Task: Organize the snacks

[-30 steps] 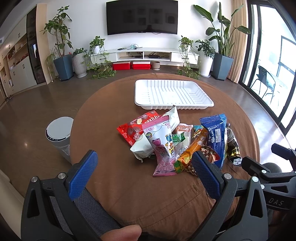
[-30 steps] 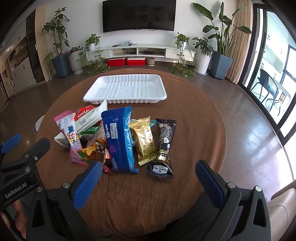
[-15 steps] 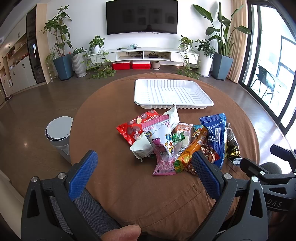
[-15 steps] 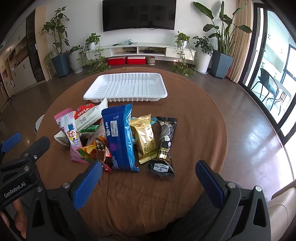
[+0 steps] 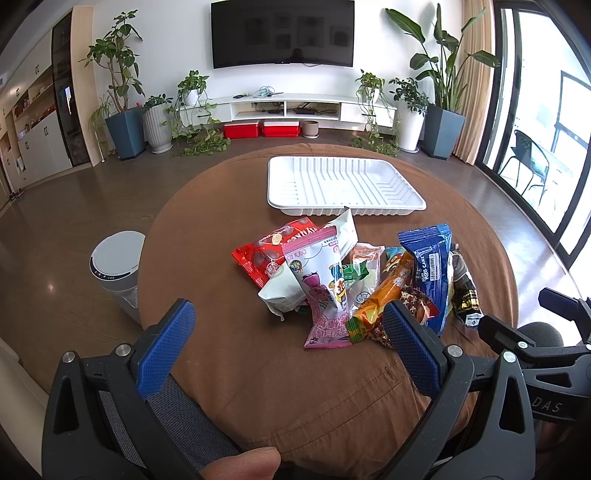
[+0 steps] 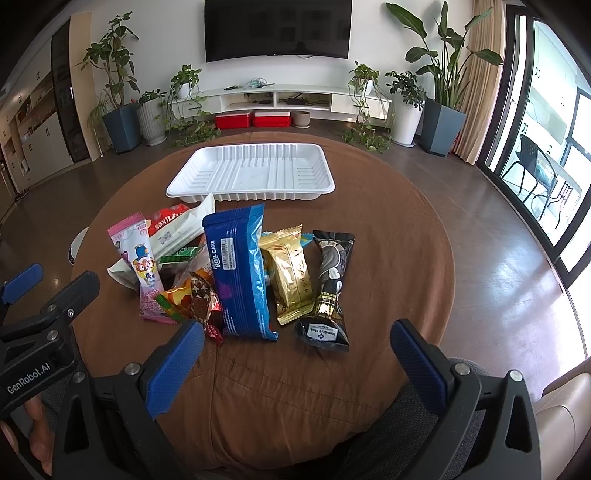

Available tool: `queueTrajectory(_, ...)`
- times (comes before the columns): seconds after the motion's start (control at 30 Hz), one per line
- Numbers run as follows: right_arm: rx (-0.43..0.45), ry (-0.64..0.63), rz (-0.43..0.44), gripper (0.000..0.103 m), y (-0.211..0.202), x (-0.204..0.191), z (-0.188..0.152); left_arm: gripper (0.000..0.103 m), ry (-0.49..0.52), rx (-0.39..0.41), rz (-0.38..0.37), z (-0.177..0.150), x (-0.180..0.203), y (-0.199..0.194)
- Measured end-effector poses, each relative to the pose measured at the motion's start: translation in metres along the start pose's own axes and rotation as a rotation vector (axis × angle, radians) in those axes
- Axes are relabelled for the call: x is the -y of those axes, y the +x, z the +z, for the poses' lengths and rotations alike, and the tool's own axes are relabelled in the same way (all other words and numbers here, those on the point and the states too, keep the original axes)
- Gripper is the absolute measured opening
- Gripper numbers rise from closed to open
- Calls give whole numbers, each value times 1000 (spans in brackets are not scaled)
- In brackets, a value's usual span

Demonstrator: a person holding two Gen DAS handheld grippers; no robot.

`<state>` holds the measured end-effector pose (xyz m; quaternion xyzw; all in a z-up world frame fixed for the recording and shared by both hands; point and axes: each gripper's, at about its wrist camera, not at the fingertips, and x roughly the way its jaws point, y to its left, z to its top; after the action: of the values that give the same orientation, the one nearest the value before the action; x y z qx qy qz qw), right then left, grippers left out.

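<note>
both the left gripper and right gripper, jaws wide and empty, hover before the snack pile; white tray beyond on the tabletop.

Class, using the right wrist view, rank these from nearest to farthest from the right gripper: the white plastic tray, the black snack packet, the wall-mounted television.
1. Black snack packet: just ahead of the right gripper, toward its right finger.
2. White plastic tray: beyond the snack pile, on the table's far side.
3. Wall-mounted television: on the back wall.
</note>
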<state>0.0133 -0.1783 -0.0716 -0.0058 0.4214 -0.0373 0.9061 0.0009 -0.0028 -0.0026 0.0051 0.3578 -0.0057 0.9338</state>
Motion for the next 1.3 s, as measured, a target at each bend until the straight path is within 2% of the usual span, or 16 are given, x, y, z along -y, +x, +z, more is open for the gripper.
queueTrajectory(0.6,-9,4,10,103,2,-2,-2,103,4,1,-17,-5,5,2)
queueTrajectory(0.73,-29,23,44,103,8,1,-11,103,-20,17,-75,-4,-2,4)
queueTrajectory(0.83,-6,33,69,103,7,4,-13,103,30,29,-143,-1,-8,9)
queueTrajectory(0.9,12,51,90,103,5,9,-12,103,35,33,-100,-4,-13,9)
queueTrajectory(0.93,18,63,104,103,4,12,-11,103,44,-6,-92,-6,-16,12)
queueTrajectory(0.97,22,76,119,103,4,15,-12,103,46,-83,-95,-8,-19,20)
queueTrajectory(1.07,17,125,182,103,6,29,-7,103,12,-96,-54,-10,-33,27)
queueTrajectory(1.13,11,167,229,103,9,38,-9,103,1,-133,-18,-6,-38,35)
queueTrajectory(1.2,4,203,270,101,13,45,-9,103,-31,-136,-58,0,-41,40)
queueTrajectory(1.3,-33,225,309,97,22,50,-6,103,-45,-83,-89,4,-32,39)
